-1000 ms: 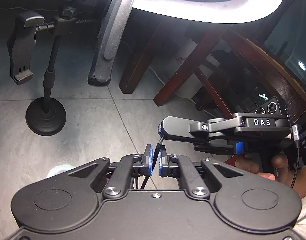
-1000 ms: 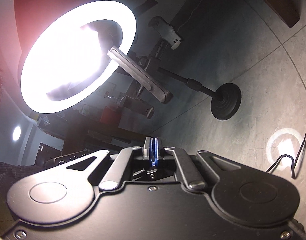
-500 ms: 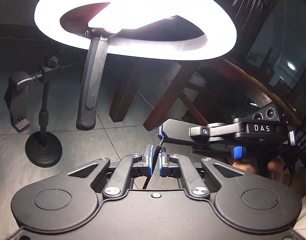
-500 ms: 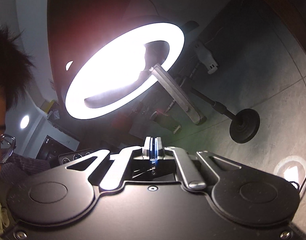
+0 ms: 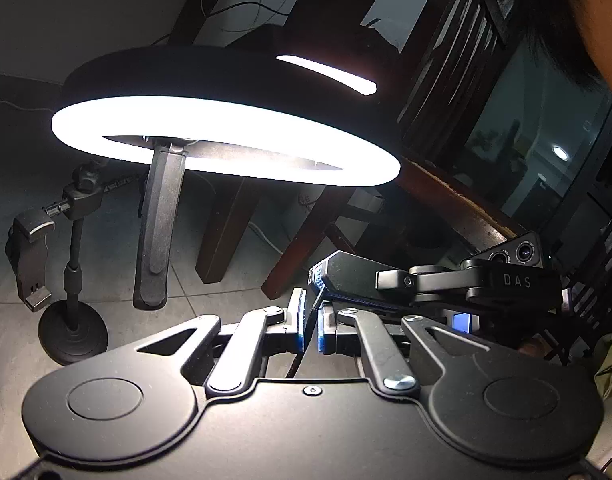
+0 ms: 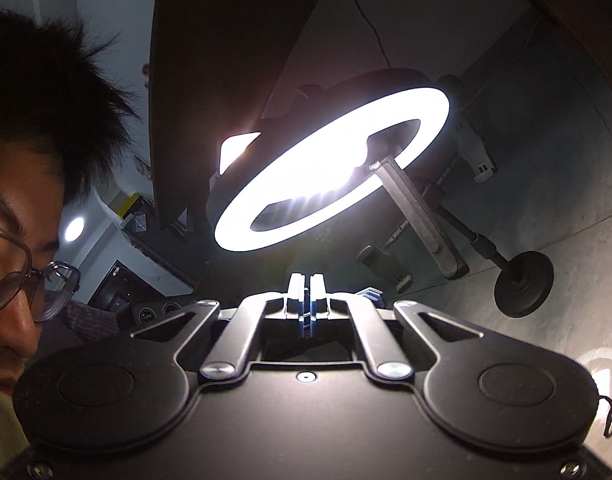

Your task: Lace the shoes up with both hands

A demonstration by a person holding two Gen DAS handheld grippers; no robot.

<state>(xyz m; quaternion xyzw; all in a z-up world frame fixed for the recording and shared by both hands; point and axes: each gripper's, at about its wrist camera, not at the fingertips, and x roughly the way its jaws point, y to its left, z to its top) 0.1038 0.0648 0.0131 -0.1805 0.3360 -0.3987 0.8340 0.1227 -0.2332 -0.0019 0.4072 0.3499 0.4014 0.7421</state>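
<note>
Both tools pinch one black lace (image 5: 314, 312): left tool (image 5: 310, 326) barely apart, right tool (image 5: 320, 280) clamped tight, under a ring light (image 5: 225, 140).

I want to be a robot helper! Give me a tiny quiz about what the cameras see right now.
1. True or false: the ring light is switched on.
2. What runs through the gap between the left gripper fingers? A) a red ribbon B) a black lace C) a spoon
3. Fill in: in the left wrist view, the lace's upper end is pinched by the ____ gripper.

Key: 1 true. 2 B. 3 right; the right gripper reaches in from the side, its tip closed on the lace.
</note>
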